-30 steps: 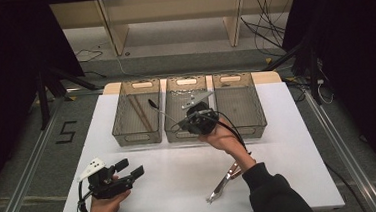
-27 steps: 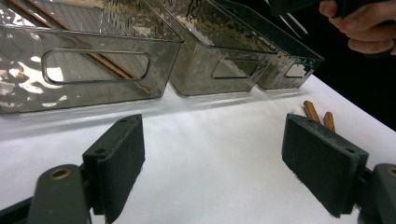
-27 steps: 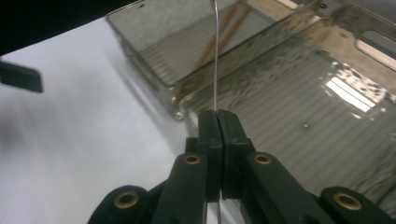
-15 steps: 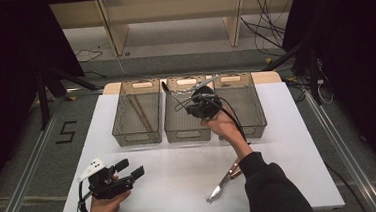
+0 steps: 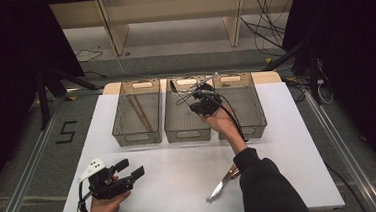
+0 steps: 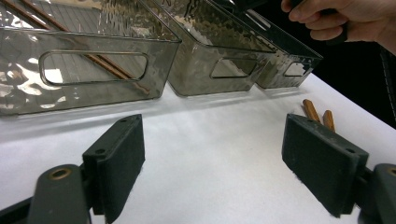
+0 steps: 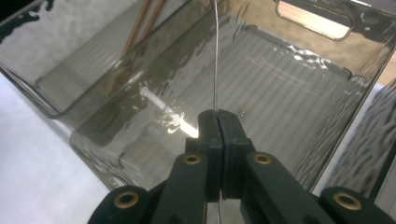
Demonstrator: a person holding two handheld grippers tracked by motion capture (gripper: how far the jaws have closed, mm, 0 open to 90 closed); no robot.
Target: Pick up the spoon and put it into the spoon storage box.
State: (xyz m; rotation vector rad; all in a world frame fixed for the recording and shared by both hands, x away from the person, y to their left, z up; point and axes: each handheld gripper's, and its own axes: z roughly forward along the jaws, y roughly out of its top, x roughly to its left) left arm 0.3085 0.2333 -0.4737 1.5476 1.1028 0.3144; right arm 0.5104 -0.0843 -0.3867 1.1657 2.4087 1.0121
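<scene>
Moved forward since a second ago, from the near edge of the middle smoky clear plastic bin (image 5: 187, 121) to above its far half: right gripper (image 5: 199, 96), jaws pinched tight on a thin, flat silver metal utensil (image 7: 215, 56), seen edge-on, blade rising straight up from the pads over the bin's ribbed floor. Resting low at the near left of the white table (image 5: 180, 171): left gripper (image 5: 130, 169), jaws wide apart, nothing between. Lying in the left bin (image 5: 137, 118): brown wooden chopsticks (image 5: 140, 113). Near the right sleeve on the table: silver tongs with wooden handles (image 5: 221, 185)
</scene>
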